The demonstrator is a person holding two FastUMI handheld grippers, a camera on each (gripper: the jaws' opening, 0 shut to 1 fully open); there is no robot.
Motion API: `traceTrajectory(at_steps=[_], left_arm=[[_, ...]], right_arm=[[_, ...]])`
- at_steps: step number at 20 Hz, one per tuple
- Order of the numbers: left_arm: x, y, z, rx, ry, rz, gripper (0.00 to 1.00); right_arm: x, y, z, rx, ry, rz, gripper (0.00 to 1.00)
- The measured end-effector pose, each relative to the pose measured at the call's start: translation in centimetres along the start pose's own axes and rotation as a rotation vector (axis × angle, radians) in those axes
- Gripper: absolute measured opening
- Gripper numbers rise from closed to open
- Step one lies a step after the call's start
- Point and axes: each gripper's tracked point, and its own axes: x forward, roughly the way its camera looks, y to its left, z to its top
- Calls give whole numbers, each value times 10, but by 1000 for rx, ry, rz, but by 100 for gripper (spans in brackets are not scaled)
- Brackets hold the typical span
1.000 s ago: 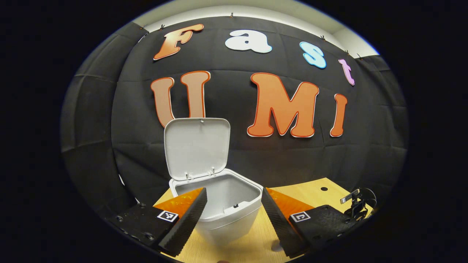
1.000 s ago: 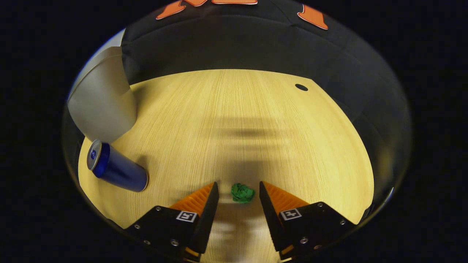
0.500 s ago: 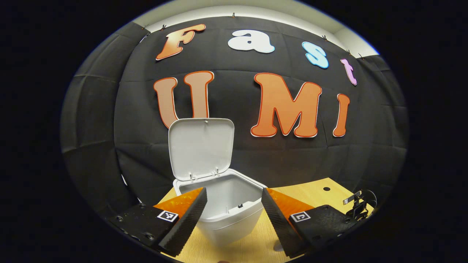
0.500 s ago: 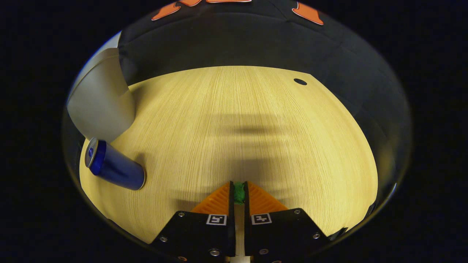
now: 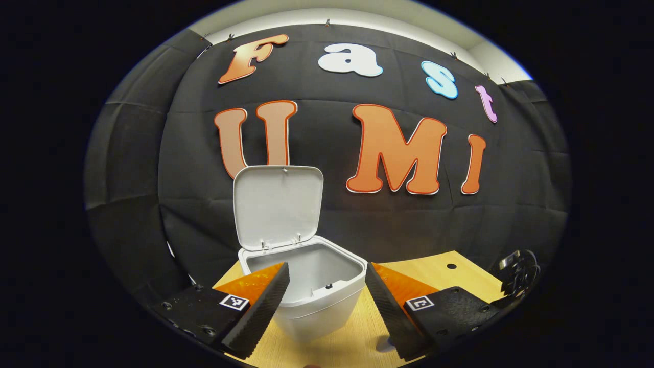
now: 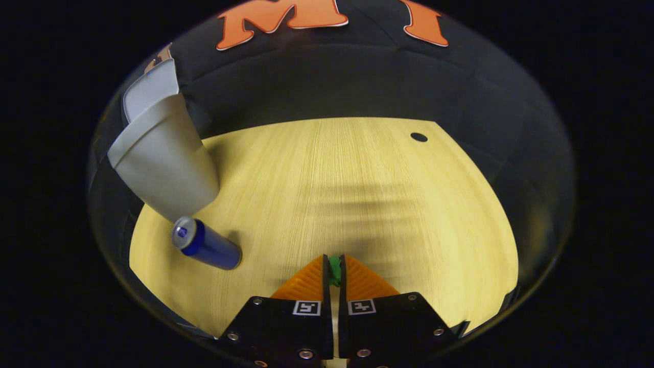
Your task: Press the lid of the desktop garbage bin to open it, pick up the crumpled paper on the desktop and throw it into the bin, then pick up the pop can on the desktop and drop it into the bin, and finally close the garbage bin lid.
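Note:
The white bin (image 5: 317,299) stands on the wooden desk with its lid (image 5: 277,206) raised upright; its inside looks bare. My left gripper (image 5: 327,301) hovers open in front of the bin, its fingers apart on either side of the bin's body. In the right gripper view, my right gripper (image 6: 334,270) is shut on the green crumpled paper (image 6: 334,268), held above the desk. The blue pop can (image 6: 208,249) stands to the left, just in front of the bin (image 6: 163,163). The right gripper (image 5: 518,268) also shows at the far right of the left gripper view.
The wooden desk (image 6: 357,194) spreads wide ahead of the right gripper, with a small round hole (image 6: 418,137) near its back right corner. The black cloth wall rises right behind the desk and bin.
My right gripper closed on the green paper, then lifted it off the desk; can and bin now look smaller and farther. The left gripper barely shifted.

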Motion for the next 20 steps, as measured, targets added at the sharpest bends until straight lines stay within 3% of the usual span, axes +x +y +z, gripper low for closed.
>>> traceTrajectory(at_steps=[2,7,13,20], left_arm=[[-4,-3,0,-7,-1,-8,95],[-10,-11,-1,-2,-11,-28,95],[-20,-9,-4,-13,-7,-29,95],[-41,19,-21,-37,14,18,95]], right_arm=[[-32,-16,51,-52,-66,-1,5],[-102,-1,148,-113,-256,45,5],[-173,55,256,-198,-498,157,4],[-220,142,337,-339,-682,283,4]])
